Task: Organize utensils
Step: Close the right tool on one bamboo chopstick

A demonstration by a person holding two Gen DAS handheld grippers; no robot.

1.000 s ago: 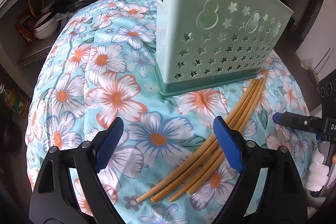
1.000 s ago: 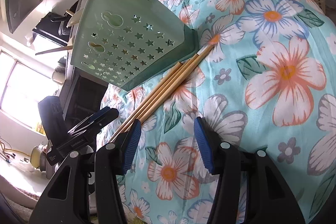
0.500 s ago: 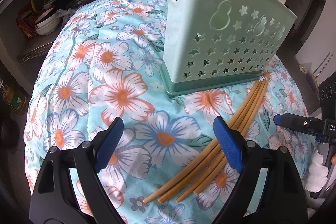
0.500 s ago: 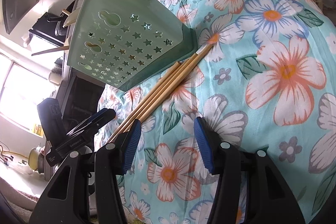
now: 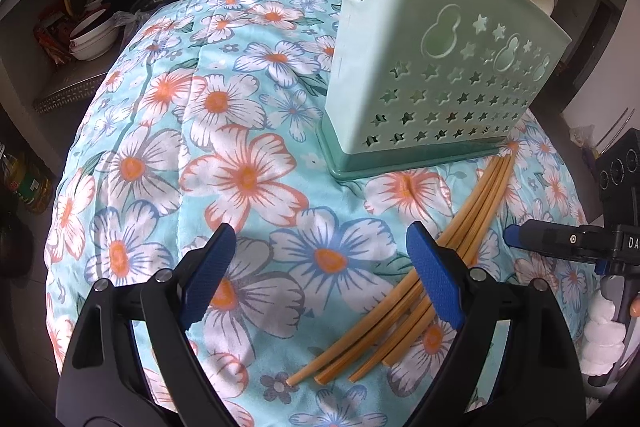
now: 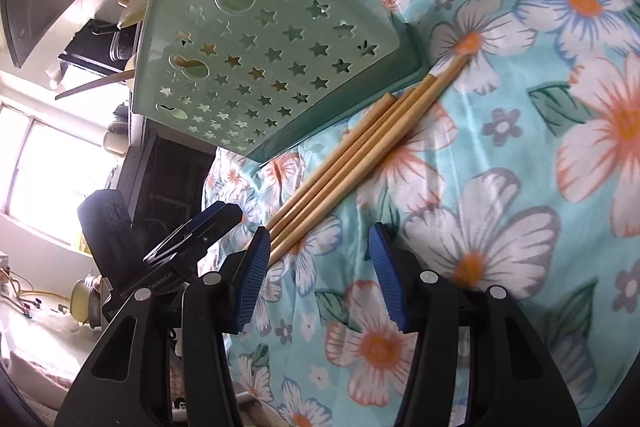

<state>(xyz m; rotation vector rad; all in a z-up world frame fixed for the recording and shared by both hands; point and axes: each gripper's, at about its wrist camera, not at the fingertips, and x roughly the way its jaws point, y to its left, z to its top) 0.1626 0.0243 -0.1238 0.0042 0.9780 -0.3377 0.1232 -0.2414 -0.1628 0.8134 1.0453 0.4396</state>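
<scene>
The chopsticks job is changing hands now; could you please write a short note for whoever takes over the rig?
Left gripper: jaws wide open, empty, over the flowered cloth; its right jaw overlaps the bundle in view, contact unclear.
Right gripper: jaws partly open, empty, just short of the near ends of the bundle.
Chopsticks: four loose ones lie side by side on the cloth, running from the foot of the green holder toward the grippers.
Holder: upright on the cloth, with some utensils already standing in it.
Done: nothing of this bundle.
Left: grasp the four chopsticks and stand them in the holder.
</scene>
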